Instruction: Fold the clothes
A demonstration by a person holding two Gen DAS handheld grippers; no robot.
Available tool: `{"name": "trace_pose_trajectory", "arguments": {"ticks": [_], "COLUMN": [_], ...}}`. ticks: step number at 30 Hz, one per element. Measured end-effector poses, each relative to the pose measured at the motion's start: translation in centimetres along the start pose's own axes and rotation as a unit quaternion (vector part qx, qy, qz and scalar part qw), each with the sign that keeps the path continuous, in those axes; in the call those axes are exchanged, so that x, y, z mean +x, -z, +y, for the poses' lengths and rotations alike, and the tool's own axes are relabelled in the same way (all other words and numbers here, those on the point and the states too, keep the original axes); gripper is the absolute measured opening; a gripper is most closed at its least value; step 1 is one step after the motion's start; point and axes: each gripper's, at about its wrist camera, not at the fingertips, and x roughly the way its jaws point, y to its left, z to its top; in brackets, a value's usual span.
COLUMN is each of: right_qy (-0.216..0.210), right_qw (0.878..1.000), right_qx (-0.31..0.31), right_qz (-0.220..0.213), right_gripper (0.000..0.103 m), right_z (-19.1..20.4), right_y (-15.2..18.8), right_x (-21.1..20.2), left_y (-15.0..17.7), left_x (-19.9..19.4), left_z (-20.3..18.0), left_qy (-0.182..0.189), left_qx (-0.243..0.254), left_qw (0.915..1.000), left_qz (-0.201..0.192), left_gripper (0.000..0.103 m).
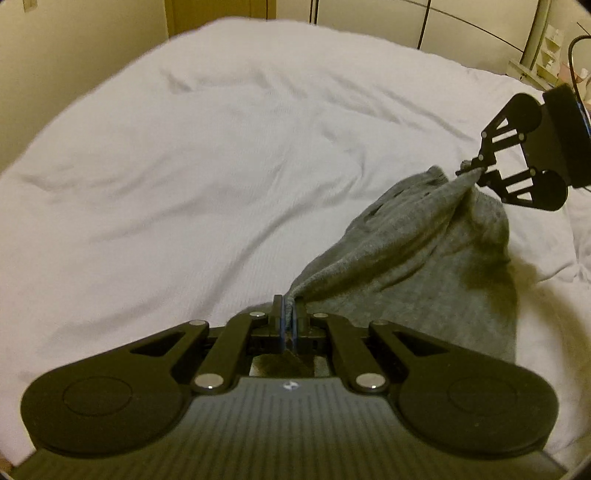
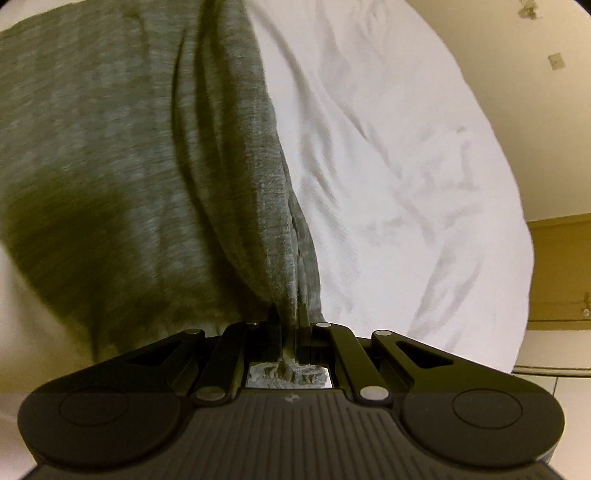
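Left gripper: the left gripper has its two fingers drawn close together, pinching a bunched edge of the grey garment between the blue-edged pads.
Right gripper: the right gripper also has its fingers nearly together, clamped on another gathered edge of the same cloth; in the left wrist view it shows as a black linkage at the far right, gripping the cloth's upper corner.
Grey garment: a heathered grey knit piece, stretched between the two grips and sagging in the middle. From the left fingers it fans out ahead and to the right, rising towards the right gripper. From the right fingers it spreads ahead and to the left, with deep lengthwise folds running away from the fingertips. What kind of garment it is cannot be told.
Contact with bedding: the lower part of the cloth seems to reach the sheet to the right of the left fingers; whether the rest hangs clear cannot be told.
White bedding: a wrinkled white sheet covers the bed, lying ahead and to the left of the left fingers, and ahead and to the right of the right fingers.
Surroundings: cream walls and a wooden door lie beyond the bed's edge.
Image quality: both views are slightly blurred.
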Motion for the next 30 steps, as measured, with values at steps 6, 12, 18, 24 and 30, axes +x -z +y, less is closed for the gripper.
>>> {"name": "trace_pose_trajectory", "arguments": {"ticks": [6, 12, 18, 24, 30], "right_qy": [-0.024, -0.037, -0.024, -0.048, -0.087], "right_qw": [0.998, 0.985, 0.942, 0.888, 0.853], "right_qx": [0.061, 0.171, 0.333, 0.457, 0.514], "right_qz": [0.012, 0.006, -0.023, -0.020, -0.015], "right_gripper": [0.001, 0.021, 0.036, 0.035, 0.033], "right_z": [-1.2, -3.5, -5.6, -4.8, -5.7], "right_y": [-0.7, 0.2, 4.0, 8.0, 7.8], "right_x": [2.6, 4.0, 1.5, 0.0, 2.6], "left_y": [0.5, 1.0, 1.6, 1.5, 1.8], "left_x": [3.2, 4.3, 4.4, 4.9, 5.2], "left_z": [2.7, 3.0, 3.1, 3.1, 3.3], "left_qy": [0.021, 0.020, 0.018, 0.018, 0.022], "left_qx": [-0.054, -0.072, -0.081, -0.091, -0.095], "left_qw": [0.9981, 0.9967, 0.9958, 0.9948, 0.9945], "left_qz": [0.021, 0.031, 0.038, 0.040, 0.038], "left_gripper": [0.002, 0.002, 0.002, 0.004, 0.004]}}
